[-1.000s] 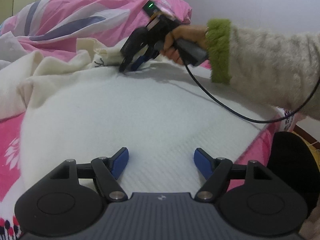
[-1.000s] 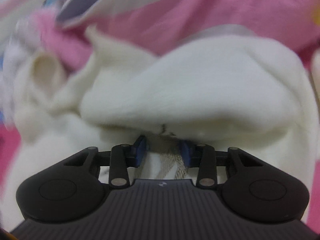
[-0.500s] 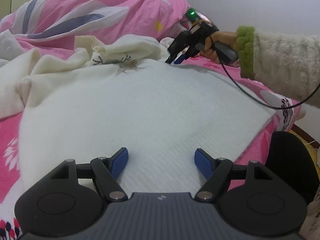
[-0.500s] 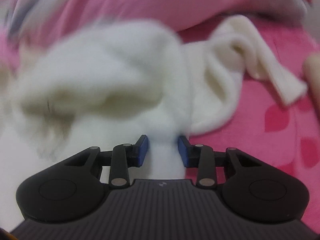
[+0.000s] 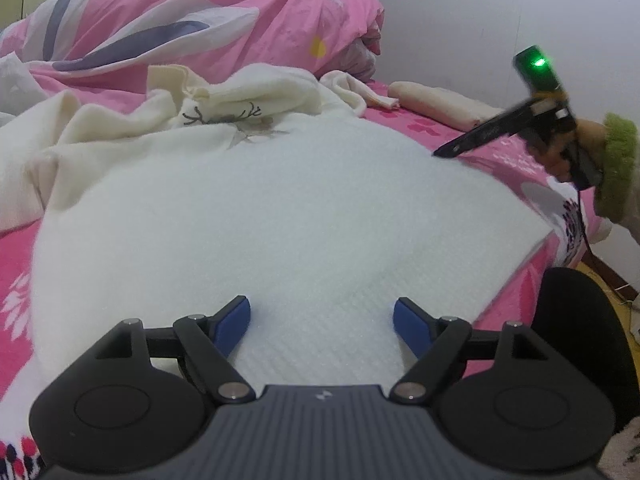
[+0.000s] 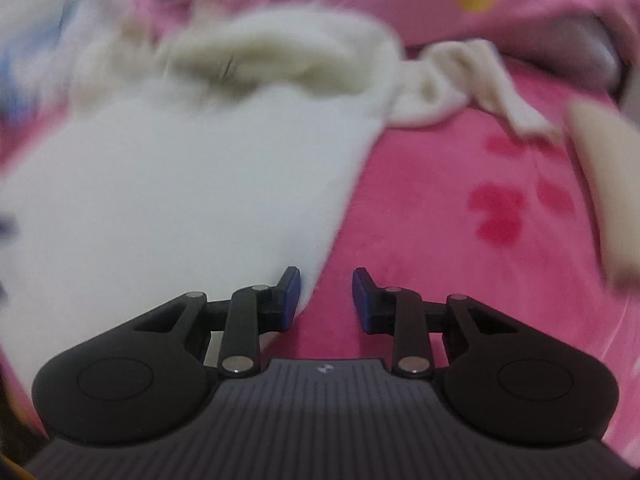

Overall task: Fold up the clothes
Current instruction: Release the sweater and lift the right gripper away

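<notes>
Spreading across the pink bed sheet [image 5: 16, 276], a white knit sweater [image 5: 256, 216] lies mostly flat, its bunched upper part bearing a dark antler-like print [image 5: 224, 114] and crumpled against the pink duvet [image 5: 192, 20] heaped behind it. Your left gripper [image 5: 322, 322] hovers low over the sweater's near hem, jaws spread wide with nothing between them, blue pads [image 5: 234, 322] just above the ribbed knit. To the right of the bunched part, one cream sleeve [image 5: 356, 90] trails onto the sheet near a folded cream garment [image 5: 440, 106]. At the far right, your right gripper [image 5: 444, 152], green light glowing on top, points down at the sweater's right edge, held in your right hand [image 5: 572, 146] with a fuzzy green cuff [image 5: 618, 160] behind it. From its own blurred view, the right gripper [image 6: 326, 296] has its jaws parted and empty, the left pad just beside the sweater's edge [image 6: 160, 200], the rest over bare pink sheet [image 6: 460, 260].
</notes>
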Demonstrator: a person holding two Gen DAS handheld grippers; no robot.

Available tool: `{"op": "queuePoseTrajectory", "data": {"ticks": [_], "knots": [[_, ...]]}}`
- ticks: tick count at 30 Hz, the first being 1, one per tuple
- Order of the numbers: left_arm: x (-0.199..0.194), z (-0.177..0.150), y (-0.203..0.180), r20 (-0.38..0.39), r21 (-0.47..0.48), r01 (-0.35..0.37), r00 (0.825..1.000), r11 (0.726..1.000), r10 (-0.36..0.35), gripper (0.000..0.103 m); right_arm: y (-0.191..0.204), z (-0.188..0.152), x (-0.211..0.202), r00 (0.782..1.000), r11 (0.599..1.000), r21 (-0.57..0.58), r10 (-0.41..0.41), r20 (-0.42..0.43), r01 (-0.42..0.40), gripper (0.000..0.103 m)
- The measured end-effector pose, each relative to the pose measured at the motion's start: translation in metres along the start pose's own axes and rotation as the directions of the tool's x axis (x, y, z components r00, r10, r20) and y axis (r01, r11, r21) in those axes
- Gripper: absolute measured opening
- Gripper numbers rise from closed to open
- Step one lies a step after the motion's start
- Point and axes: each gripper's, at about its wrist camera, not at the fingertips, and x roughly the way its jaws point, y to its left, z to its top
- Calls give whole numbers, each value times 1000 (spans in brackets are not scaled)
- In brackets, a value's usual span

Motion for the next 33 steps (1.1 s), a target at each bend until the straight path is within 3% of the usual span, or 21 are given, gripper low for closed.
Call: {"op": "queuePoseTrajectory", "data": {"ticks": [2, 6, 10, 11, 15, 18, 20, 22, 23, 27, 33], "knots": [[1, 1, -2, -5, 0, -10, 1000, 1000, 10, 80, -3, -4, -25, 997, 997, 78, -28, 76, 22, 25], [2, 2, -4, -7, -10, -28, 1000, 1000, 28, 80, 24, -26, -66, 974, 995, -12, 99, 206, -98, 25], [3, 3, -7, -10, -21, -46, 999, 999, 46, 81, 57, -73, -44, 989, 983, -156, 111, 101, -95, 25], [3, 3, -8, -11, -22, -51, 999, 998, 51, 81, 61, -84, -42, 987, 982, -177, 86, 139, -61, 26], [2, 7, -12, -26, -13, -79, 997, 997, 79, 81, 70, -82, -65, 980, 996, -82, 44, 192, -28, 27], [1, 5, -15, -25, -26, -100, 995, 995, 99, 81, 87, -96, -84, 953, 993, -99, 96, 288, -70, 27], [-1, 3, -17, -21, -44, -108, 994, 993, 107, 81, 100, -109, -75, 964, 990, -126, 87, 250, -57, 26], [-4, 1, -19, -20, -50, -113, 993, 992, 112, 82, 105, -127, -65, 975, 990, -142, 8, 221, 24, 27], [-7, 0, -20, -21, -50, -116, 993, 992, 115, 82, 108, -132, -67, 968, 991, -128, -3, 250, 37, 27], [-27, -6, -21, -10, -74, -132, 991, 989, 131, 82, 113, -123, -87, 974, 998, -27, -50, 221, 57, 27], [-49, -3, -9, 34, -135, -179, 982, 975, 185, 82, 138, -99, -94, 956, 996, 80, -49, 288, 27, 29]]}}
